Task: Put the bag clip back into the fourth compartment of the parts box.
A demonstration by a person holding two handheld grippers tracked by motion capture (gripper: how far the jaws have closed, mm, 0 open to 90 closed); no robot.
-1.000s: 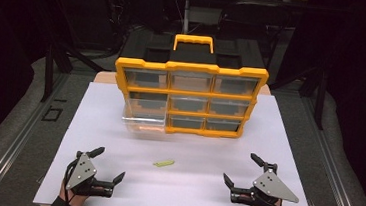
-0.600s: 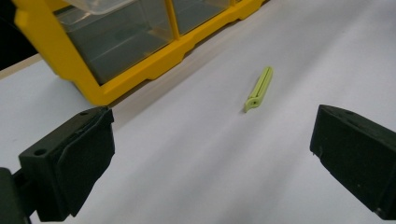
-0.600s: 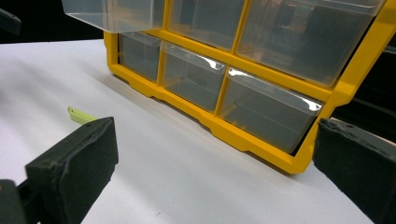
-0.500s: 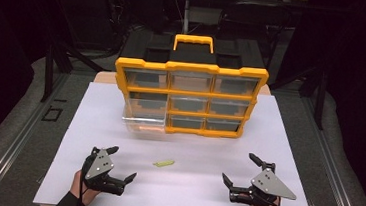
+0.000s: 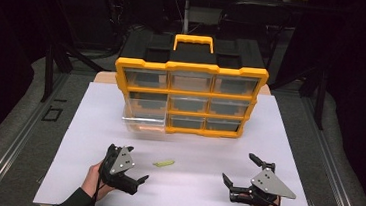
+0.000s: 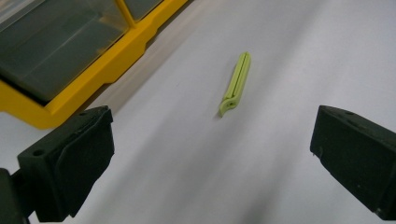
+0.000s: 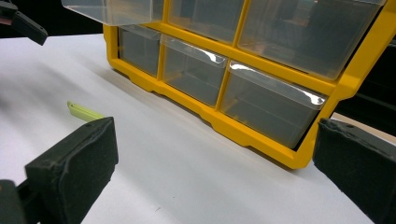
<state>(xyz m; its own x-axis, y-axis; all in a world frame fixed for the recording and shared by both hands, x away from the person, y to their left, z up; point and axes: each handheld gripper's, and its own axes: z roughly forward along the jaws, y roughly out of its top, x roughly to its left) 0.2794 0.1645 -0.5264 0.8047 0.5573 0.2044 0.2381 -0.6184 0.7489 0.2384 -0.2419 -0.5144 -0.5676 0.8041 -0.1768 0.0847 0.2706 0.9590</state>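
I noted my left gripper (image 5: 133,171), fingers apart, nearest the green clip (image 5: 163,163), which lay lengthwise just ahead of those fingers.

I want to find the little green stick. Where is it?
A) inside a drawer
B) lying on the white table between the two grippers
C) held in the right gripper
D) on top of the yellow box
B: the green stick lies flat on the white table, between the left gripper and right gripper, both open and not touching it.
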